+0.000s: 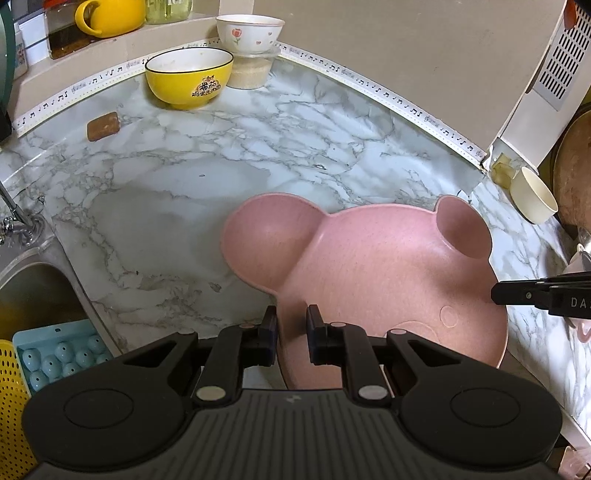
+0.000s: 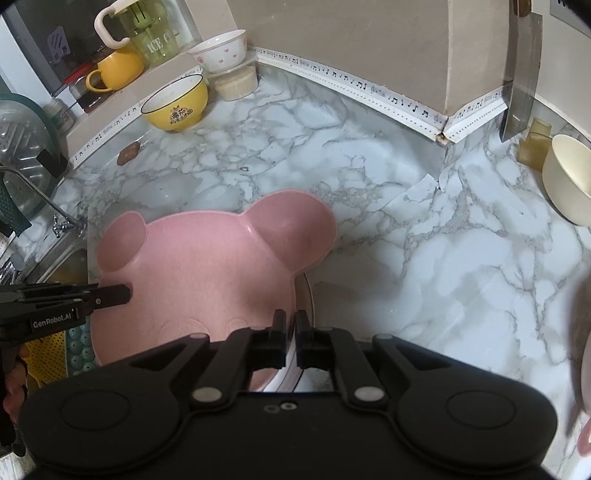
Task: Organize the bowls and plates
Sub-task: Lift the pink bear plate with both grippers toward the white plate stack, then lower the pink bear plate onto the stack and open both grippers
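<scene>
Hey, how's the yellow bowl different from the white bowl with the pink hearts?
The yellow bowl stands directly on the marble counter; the white bowl sits up on a lidded clear container. The yellow bowl is plain yellow outside with a dark printed emblem and dark rim; the white bowl carries pink hearts and a flower. The yellow bowl looks wider. Both are upright near the back wall.
</scene>
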